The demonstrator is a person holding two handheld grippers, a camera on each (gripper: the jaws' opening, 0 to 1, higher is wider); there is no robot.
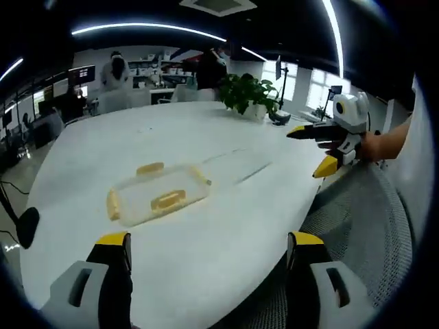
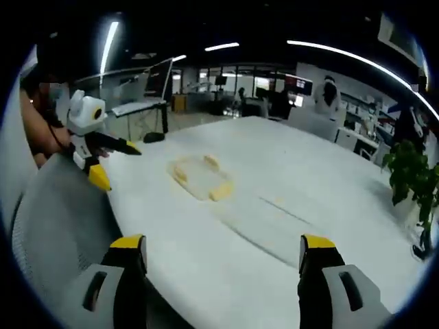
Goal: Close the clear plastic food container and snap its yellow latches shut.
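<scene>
A clear plastic container [image 1: 156, 195] with yellow latches along its sides lies flat on the white table [image 1: 206, 130], apart from both grippers. My left gripper [image 1: 209, 243] stands open at the near table edge, with nothing between its yellow-tipped jaws. Over the table's right edge my right gripper [image 1: 310, 149] is held by a hand, also open and empty. From the other side, the container [image 2: 201, 178] is ahead and a little left of my right gripper [image 2: 221, 245]. The left gripper [image 2: 118, 166] hovers at the table edge there. I cannot tell how the latches stand.
A potted plant [image 1: 248, 92] and a desk lamp [image 1: 280, 89] stand at the far table edge. Grey mesh chairs [image 1: 357, 219] [image 2: 62, 219] sit close against the near edge. Faint lines [image 1: 243, 164] mark the tabletop beside the container. People and desks are far behind.
</scene>
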